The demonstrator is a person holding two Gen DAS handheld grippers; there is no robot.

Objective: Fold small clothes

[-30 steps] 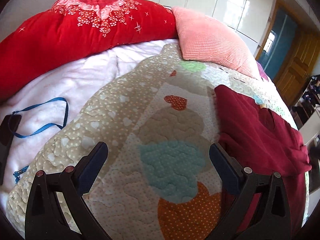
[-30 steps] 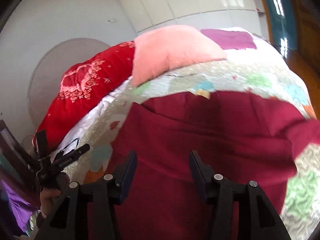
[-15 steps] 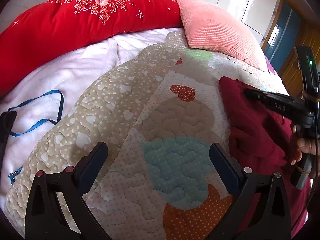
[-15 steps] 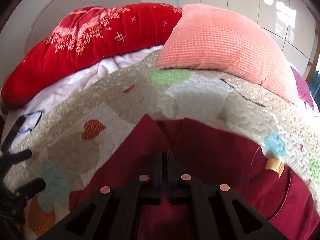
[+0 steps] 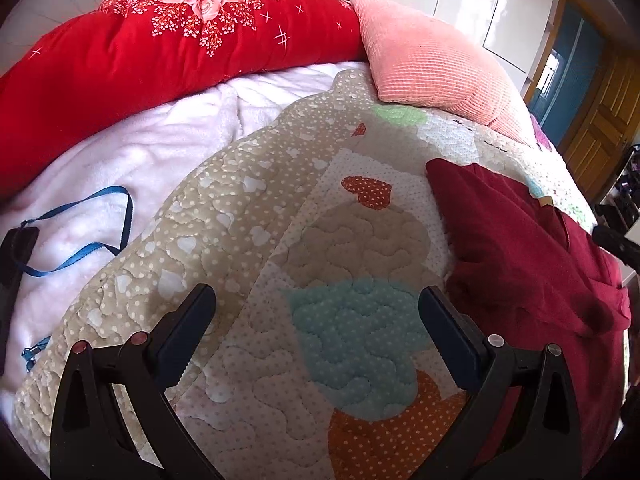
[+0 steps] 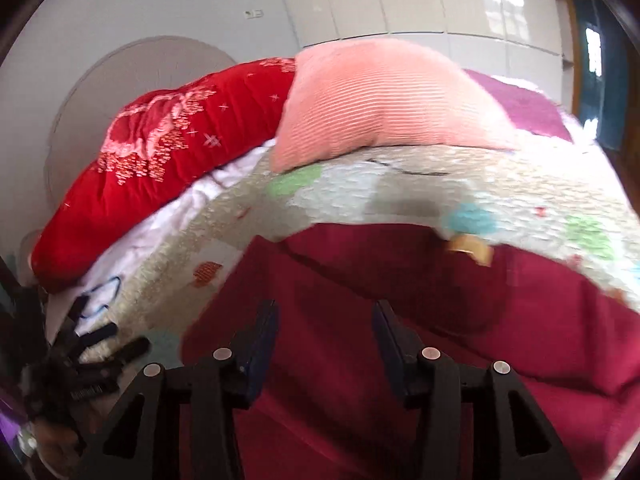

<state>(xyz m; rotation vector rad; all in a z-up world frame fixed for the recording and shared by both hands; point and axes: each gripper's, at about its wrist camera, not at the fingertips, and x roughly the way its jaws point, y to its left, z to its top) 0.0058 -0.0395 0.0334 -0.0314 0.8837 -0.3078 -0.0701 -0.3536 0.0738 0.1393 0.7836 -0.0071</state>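
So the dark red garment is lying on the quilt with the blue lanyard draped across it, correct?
Not quite. The dark red garment does lie on the quilt, but the blue lanyard is not on it: the left wrist view shows the lanyard apart, on the white blanket at the far side.

Black gripper (image 5: 316,312) frames, blue-padded jaws, silver screws

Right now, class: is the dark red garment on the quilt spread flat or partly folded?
Partly folded. The garment has its left part doubled over onto its body, leaving a straight edge and bunched layers, on the quilt.
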